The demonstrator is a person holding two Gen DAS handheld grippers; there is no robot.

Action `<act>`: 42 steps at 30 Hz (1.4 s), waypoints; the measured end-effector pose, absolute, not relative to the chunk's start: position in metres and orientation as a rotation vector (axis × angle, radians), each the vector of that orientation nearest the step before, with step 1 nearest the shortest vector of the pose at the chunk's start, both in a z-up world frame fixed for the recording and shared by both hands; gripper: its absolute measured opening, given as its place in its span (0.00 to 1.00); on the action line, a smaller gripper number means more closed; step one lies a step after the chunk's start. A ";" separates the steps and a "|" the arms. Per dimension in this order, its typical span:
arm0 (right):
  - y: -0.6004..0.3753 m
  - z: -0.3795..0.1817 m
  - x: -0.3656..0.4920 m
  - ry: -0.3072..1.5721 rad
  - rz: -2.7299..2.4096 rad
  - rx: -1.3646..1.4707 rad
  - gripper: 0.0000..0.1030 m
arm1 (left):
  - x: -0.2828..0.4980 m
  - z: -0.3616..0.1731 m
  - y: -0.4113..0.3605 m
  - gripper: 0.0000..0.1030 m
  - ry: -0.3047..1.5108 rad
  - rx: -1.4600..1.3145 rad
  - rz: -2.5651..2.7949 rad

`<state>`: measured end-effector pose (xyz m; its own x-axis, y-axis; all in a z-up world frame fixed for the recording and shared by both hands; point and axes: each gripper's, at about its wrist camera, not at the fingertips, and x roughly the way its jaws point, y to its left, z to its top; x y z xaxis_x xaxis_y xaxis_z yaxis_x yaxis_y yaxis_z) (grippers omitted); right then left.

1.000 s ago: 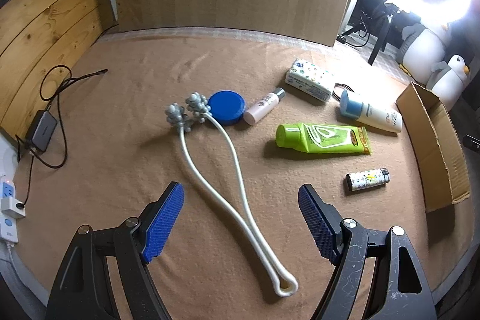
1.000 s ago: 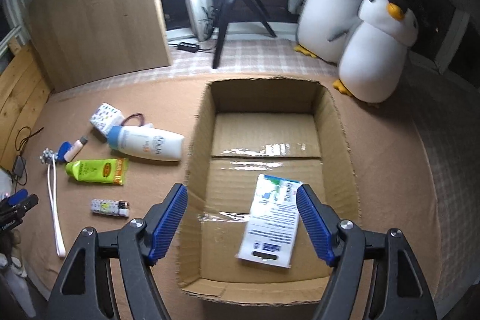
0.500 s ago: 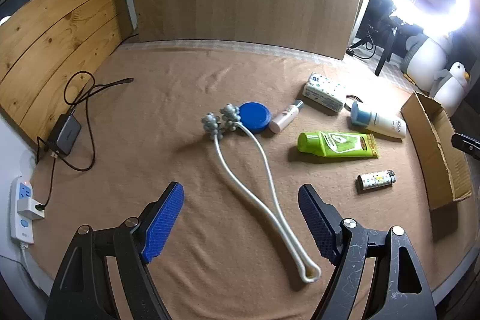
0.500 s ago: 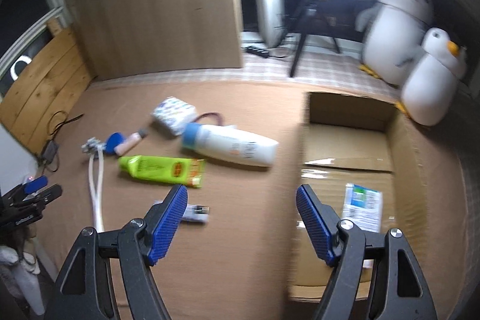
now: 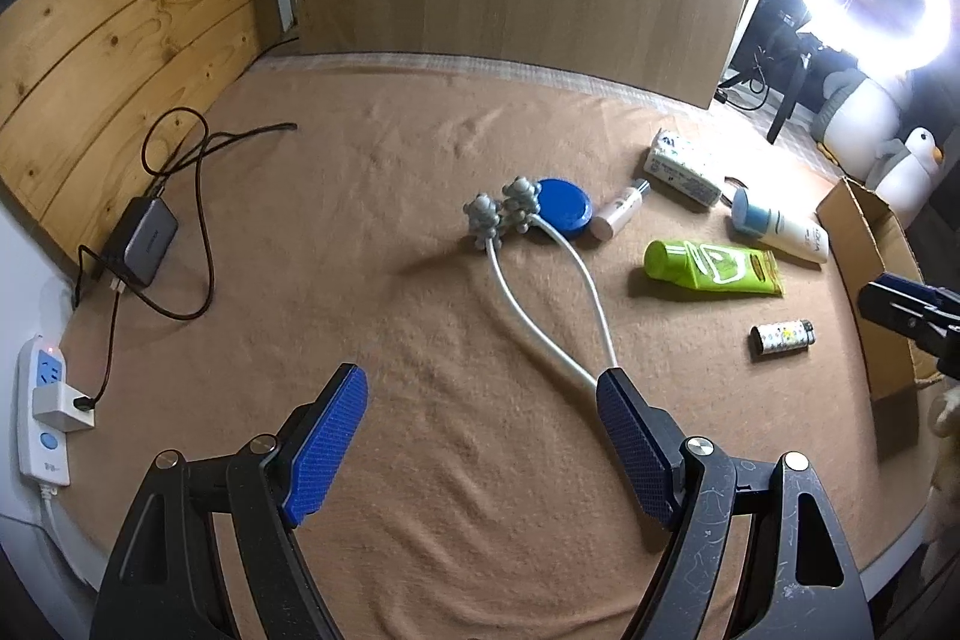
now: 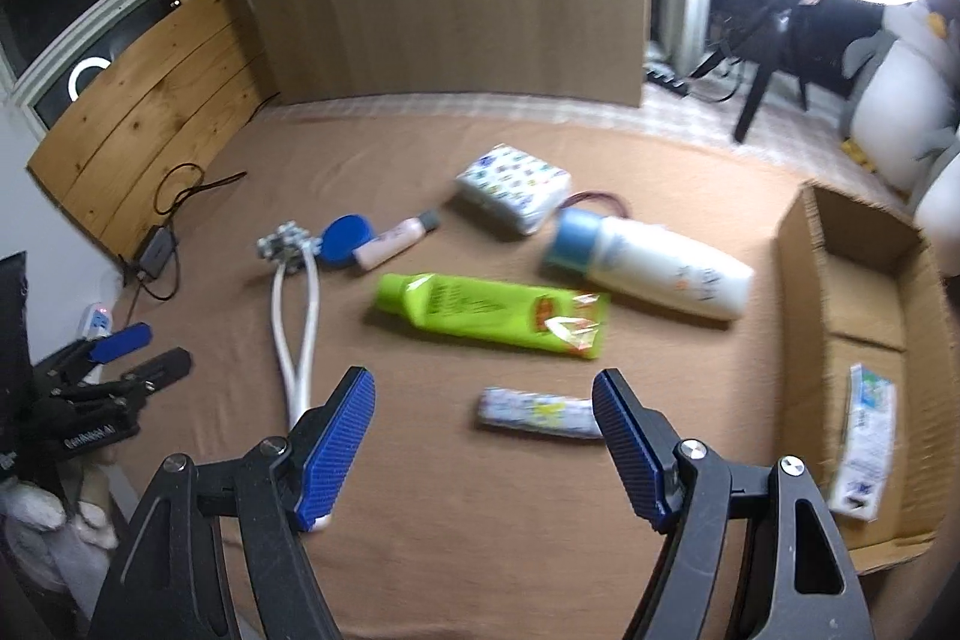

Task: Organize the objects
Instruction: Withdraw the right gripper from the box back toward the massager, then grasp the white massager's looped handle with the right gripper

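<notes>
Left wrist view: the left gripper (image 5: 480,436) is hovering over the brown blanket (image 5: 372,232), jaws standing wide apart and holding nothing. The white two-pronged massager (image 5: 543,274) is lying just ahead, its loop end passing behind the right-hand pad. Farther right are lying the blue round lid (image 5: 563,214), the small pink bottle (image 5: 618,217), the patterned tissue pack (image 5: 681,169), the green tube (image 5: 711,268), the white bottle with blue cap (image 5: 780,232) and the patterned lighter (image 5: 783,337). The cardboard box (image 5: 882,280) is sitting at the far right edge.

Right wrist view: the right gripper (image 6: 483,439) is also standing with jaws apart, empty, above the lighter (image 6: 537,412), which is lying near and between the pads, closer to the right one. The green tube (image 6: 489,313) is lying just beyond it. The box (image 6: 852,280) at the right is already holding one flat printed packet (image 6: 861,445).

Assessment: the step in hand appears to be a pick of the lighter for the box. The gripper should be shifting slightly right to centre the lighter, then lowering with the pads closing across its narrow width. The view is blurred, so settling before closing is advisable. The soft blanket may be letting the lighter roll or sink.
</notes>
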<state>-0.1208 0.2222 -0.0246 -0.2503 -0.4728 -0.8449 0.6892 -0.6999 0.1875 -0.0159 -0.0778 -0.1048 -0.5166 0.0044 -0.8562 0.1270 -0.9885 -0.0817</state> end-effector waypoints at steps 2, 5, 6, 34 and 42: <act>0.212 -0.030 -0.115 0.256 -1.985 1.268 0.69 | -0.017 -0.110 -0.083 0.79 0.211 1.516 -2.663; 0.194 -0.040 -0.108 0.239 -1.953 1.296 0.69 | -0.022 -0.119 -0.094 0.79 0.264 1.534 -2.642; 0.186 -0.044 -0.104 0.234 -1.935 1.306 0.69 | -0.024 -0.121 -0.097 0.79 0.285 1.539 -2.637; 0.108 -0.103 -0.054 0.489 -1.814 1.360 0.53 | -0.121 -0.170 -0.103 0.34 0.397 1.730 -2.653; 0.099 -0.116 -0.051 0.559 -1.812 1.372 0.35 | -0.136 -0.180 -0.095 0.12 0.435 1.759 -2.659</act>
<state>-0.0515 0.0987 -0.1163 -0.1130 -0.3187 -0.9411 0.7933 -0.5993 0.1077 -0.1360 -0.0946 -0.1803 -0.4004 0.2098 -0.8920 0.0852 -0.9607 -0.2642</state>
